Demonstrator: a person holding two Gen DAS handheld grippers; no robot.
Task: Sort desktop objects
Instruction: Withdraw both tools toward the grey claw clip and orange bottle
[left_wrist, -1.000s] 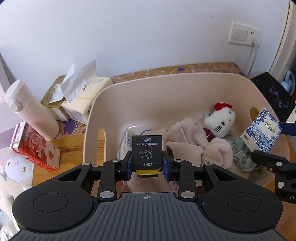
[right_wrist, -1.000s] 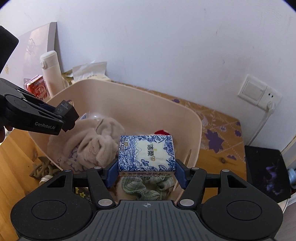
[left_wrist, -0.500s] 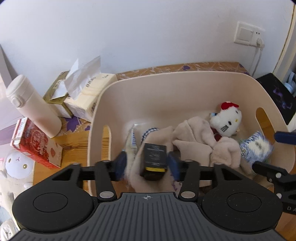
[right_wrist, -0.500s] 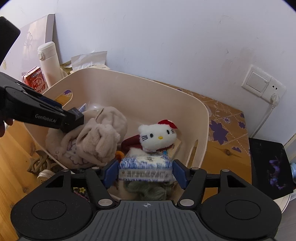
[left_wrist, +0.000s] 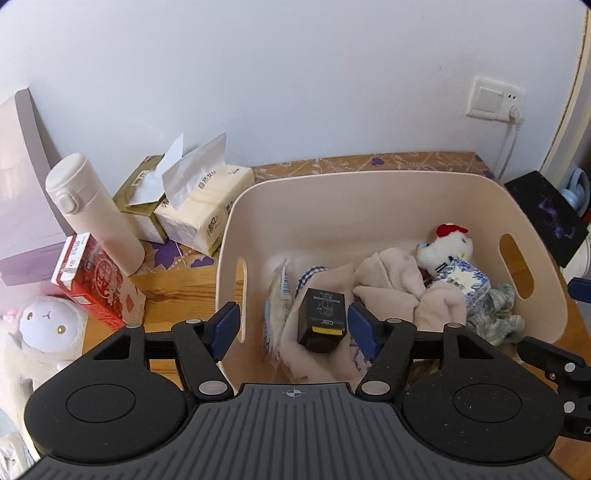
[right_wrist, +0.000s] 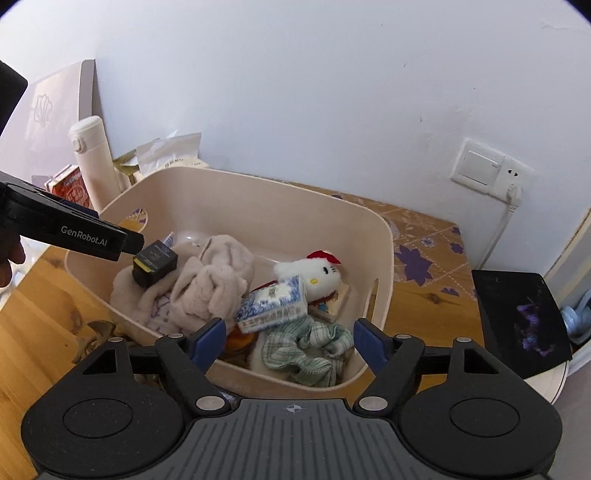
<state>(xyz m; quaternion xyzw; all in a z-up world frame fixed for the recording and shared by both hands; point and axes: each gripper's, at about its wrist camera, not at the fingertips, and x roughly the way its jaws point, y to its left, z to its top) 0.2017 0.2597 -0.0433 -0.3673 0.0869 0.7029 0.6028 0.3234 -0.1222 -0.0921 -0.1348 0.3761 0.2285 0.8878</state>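
Note:
A beige plastic bin (left_wrist: 406, 192) (right_wrist: 258, 195) stands on the wooden desk. Inside it a small black box with a yellow band (left_wrist: 322, 319) (right_wrist: 154, 263) lies on a beige plush cloth (left_wrist: 391, 280) (right_wrist: 210, 284). A blue-and-white tissue pack (left_wrist: 466, 281) (right_wrist: 273, 304) rests against a white cat plush with a red bow (left_wrist: 445, 245) (right_wrist: 314, 271). My left gripper (left_wrist: 293, 330) is above the bin's near left side, its jaws opening, the black box loose between them. My right gripper (right_wrist: 288, 341) is over the bin's near rim, jaws opening, nothing gripped.
Left of the bin stand a white flask (left_wrist: 94, 210), tissue packs (left_wrist: 201, 205), a red carton (left_wrist: 92, 275) and a white plush toy (left_wrist: 44, 325). A green checked cloth (right_wrist: 306, 350) lies in the bin's near corner. A black pad (right_wrist: 521, 317) and a wall socket (right_wrist: 484, 171) are to the right.
Both grippers have opened and drawn back. The black box left the left gripper and lies on the beige cloth. The tissue pack left the right gripper and rests by the cat plush.

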